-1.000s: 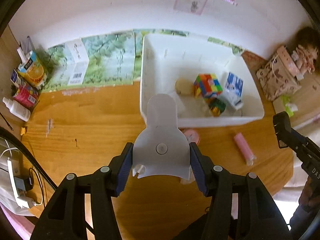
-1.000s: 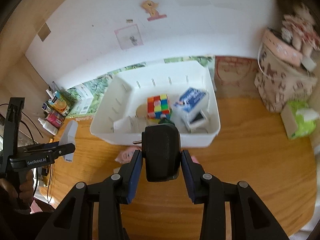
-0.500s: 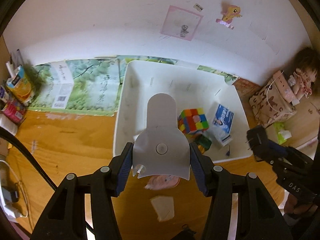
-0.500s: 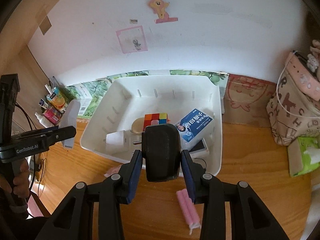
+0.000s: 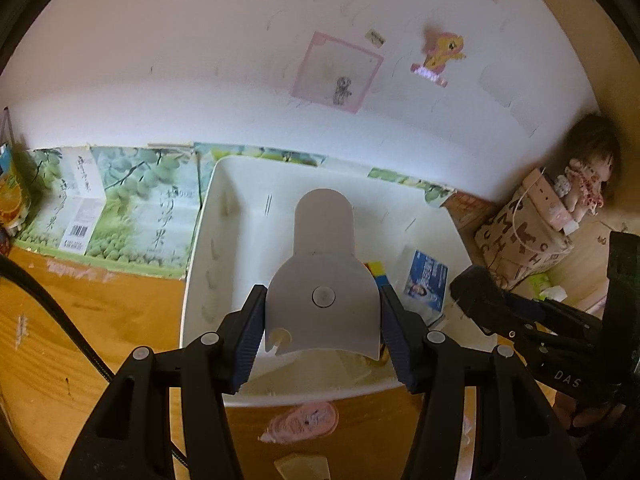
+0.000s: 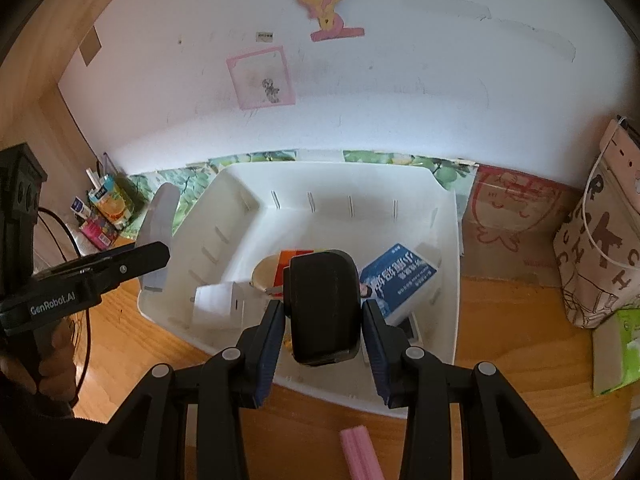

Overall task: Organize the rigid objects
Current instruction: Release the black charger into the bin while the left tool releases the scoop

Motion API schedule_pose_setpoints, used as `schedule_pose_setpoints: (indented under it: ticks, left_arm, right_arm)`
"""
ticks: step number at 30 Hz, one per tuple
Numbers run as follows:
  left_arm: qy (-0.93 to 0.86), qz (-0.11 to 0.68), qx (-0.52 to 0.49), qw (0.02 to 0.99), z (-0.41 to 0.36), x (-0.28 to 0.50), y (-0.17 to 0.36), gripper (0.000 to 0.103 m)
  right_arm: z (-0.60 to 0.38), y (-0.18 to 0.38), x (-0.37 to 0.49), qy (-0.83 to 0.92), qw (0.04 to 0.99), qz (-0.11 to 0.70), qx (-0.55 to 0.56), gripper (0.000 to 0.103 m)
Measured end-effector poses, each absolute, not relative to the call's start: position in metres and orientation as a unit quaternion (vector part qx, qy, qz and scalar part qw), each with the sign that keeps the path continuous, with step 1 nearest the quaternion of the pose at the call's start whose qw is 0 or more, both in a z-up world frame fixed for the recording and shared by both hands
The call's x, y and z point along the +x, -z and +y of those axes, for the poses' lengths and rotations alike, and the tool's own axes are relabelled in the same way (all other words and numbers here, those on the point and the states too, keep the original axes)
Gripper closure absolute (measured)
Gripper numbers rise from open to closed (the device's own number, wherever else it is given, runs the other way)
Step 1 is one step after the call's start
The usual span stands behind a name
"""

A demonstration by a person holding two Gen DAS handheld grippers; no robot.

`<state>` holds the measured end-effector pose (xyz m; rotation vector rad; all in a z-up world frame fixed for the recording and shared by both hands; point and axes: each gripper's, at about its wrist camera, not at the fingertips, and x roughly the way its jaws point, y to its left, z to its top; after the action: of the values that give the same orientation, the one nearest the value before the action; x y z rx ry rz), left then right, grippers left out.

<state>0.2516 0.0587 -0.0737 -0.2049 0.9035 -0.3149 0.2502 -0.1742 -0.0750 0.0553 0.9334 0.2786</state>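
Wooden tabletop [image 6: 500, 320], white bin [image 6: 448, 240] at rear edge: left gripper [image 5: 322, 320] clamps grey scoop-shaped piece [image 5: 324, 264], right gripper [image 6: 323, 316] clamps black block [image 6: 322, 304], both above bin's front wall; crowded contents risk either bouncing out.

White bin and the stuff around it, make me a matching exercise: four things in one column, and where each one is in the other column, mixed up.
Things:
1. grey plastic piece
2. black block
3. blue box
4. pink tube

Places:
A. lying on the wooden table, in front of the white bin
B. clamped in the left gripper
C. lying inside the bin, toward its right side
D. clamped in the right gripper

Pairs: 1-B, 2-D, 3-C, 4-A
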Motion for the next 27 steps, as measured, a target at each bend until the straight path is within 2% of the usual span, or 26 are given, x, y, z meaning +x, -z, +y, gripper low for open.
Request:
schedule_pose_setpoints:
  ticks: [5, 7, 9, 11, 14, 27]
  left_arm:
    - [0.15, 0.421, -0.104, 0.889, 0.061, 0.254, 0.073, 0.041]
    - [0.153, 0.415, -0.106, 0.891, 0.061, 0.254, 0.072, 0.027]
    - [0.151, 0.406, -0.107, 0.895, 0.062, 0.252, 0.068, 0.024]
    - [0.151, 0.402, -0.11, 0.896, 0.063, 0.25, 0.066, 0.023]
    - [0.146, 0.395, -0.112, 0.9, 0.065, 0.245, 0.06, 0.022]
    - [0.135, 0.347, -0.11, 0.922, 0.072, 0.204, 0.022, 0.021]
  right_arm:
    - [-0.176, 0.075, 0.252, -0.13, 0.891, 0.434, 0.037, 0.063]
    - [-0.178, 0.074, 0.253, -0.13, 0.894, 0.426, 0.044, 0.063]
    - [-0.179, 0.072, 0.252, -0.129, 0.898, 0.418, 0.046, 0.063]
    - [-0.18, 0.07, 0.251, -0.126, 0.9, 0.416, 0.046, 0.063]
    - [-0.181, 0.068, 0.25, -0.124, 0.901, 0.412, 0.051, 0.055]
    - [-0.183, 0.033, 0.215, -0.127, 0.923, 0.357, 0.058, 0.038]
